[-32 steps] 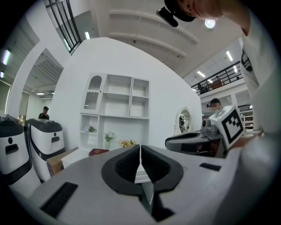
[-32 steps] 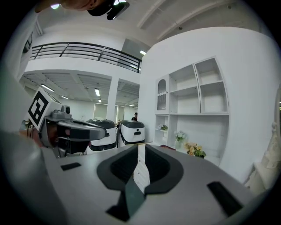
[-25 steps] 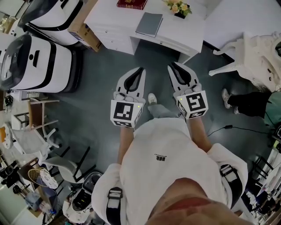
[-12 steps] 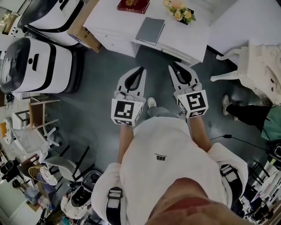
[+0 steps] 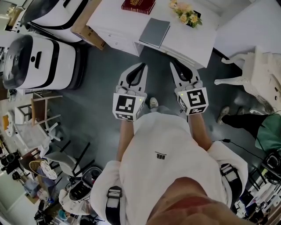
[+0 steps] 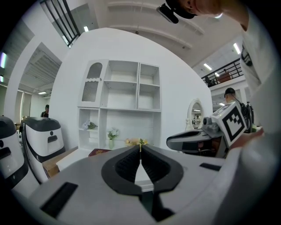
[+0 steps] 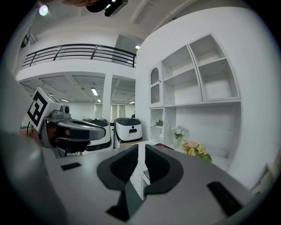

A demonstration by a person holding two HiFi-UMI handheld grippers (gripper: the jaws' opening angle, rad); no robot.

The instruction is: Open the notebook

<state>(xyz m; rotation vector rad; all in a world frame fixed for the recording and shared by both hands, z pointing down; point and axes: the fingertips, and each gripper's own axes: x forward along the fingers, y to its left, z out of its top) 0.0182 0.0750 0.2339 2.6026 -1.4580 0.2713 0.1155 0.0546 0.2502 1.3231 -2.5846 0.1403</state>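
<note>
The grey notebook (image 5: 154,32) lies closed on the white table (image 5: 193,41) at the top of the head view. Both grippers are held side by side over the dark floor, pointing at the table and short of its front edge. My left gripper (image 5: 142,65) (image 6: 140,146) has its jaws together at the tips, with nothing in them. My right gripper (image 5: 172,63) (image 7: 141,146) shows a narrow gap between its jaws, and nothing is in that gap. In both gripper views the jaws hide the notebook.
A red book (image 5: 138,5) and a bunch of flowers (image 5: 189,15) share the table. Two big white machines (image 5: 39,63) and a cardboard box (image 5: 85,28) stand to the left. A white chair (image 5: 246,72) and a seated person's legs (image 5: 246,121) are to the right.
Both grippers have moved forward toward the table together, and the notebook now sits closer to their tips. Neither gripper's jaws have changed.
</note>
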